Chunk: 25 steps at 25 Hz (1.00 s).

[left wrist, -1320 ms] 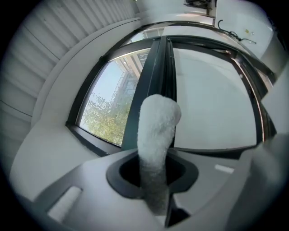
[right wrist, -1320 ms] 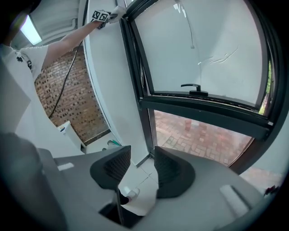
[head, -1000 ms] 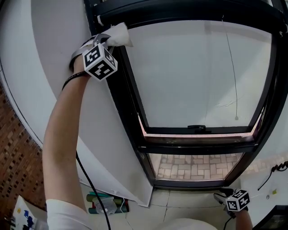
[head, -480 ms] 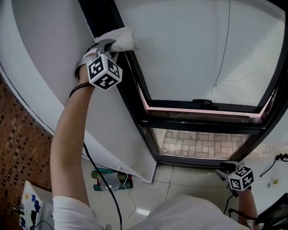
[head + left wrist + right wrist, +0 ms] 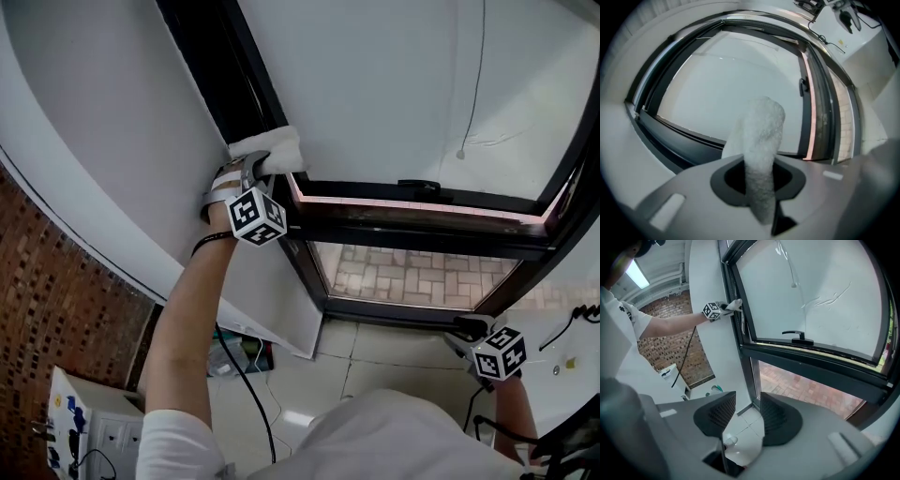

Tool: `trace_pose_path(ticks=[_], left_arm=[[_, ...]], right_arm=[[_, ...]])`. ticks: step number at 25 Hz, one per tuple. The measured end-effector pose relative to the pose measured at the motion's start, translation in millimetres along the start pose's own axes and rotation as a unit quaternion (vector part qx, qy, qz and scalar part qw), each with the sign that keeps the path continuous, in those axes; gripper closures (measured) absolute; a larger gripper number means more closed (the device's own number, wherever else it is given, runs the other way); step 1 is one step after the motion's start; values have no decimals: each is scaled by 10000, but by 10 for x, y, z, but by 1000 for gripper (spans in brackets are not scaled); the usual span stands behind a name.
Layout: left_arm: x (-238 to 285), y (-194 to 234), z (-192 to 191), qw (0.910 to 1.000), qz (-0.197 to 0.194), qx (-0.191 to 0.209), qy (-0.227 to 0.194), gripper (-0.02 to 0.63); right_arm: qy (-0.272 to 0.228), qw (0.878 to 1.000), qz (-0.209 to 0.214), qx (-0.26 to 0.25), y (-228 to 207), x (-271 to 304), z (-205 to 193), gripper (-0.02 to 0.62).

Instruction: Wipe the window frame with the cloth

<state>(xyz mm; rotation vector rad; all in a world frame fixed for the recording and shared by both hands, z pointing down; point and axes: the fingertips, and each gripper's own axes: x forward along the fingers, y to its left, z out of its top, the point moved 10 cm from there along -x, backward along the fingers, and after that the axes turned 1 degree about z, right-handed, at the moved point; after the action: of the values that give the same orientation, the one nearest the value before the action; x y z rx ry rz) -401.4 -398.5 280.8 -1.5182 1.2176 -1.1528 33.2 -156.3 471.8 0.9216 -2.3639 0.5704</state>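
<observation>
Against window frame (image 5: 230,66) left upright, L tongs (image 5: 255,171) sit clamped on cloth (image 5: 272,148), R tongs (image 5: 466,330) apart & empty down low; risk: cloth snags at sash corner, pulls free w/ fast stroke.

Head view downward, all share window frame (image 5: 422,232)

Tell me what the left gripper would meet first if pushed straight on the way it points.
The cloth clamped in the left gripper leads; just behind it lies the dark window frame, probably the first contact, with the white pane beside it. Depth is unclear.
</observation>
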Motion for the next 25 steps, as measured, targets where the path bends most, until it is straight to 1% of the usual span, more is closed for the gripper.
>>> trace_pose_path(ticks=[5,9,13,15,17,25], left_arm=[[120,-907,-179,9989,-443,43,166,514],[216,-1541,-315,9959,-843,-69,320,514],[274,-2023,-434,9898,-1310,-274,491,514],[299,-2200,-478,9866,-1502,-332,551,514],[318,-2308,-505,9848,-1596,-392,570,514],[286,-2407,-455,9847,-1542,-664,477,512]], right_arm=[[150,9997,-99,152,39,-82,-144,431],[201,9990,-280,285,30,-187,-233,431],[265,9980,-419,394,89,-255,-295,431],[269,9976,-468,445,107,-265,-300,431],[265,9972,-490,490,119,-259,-305,431],[264,9968,-489,582,168,-192,-319,431]])
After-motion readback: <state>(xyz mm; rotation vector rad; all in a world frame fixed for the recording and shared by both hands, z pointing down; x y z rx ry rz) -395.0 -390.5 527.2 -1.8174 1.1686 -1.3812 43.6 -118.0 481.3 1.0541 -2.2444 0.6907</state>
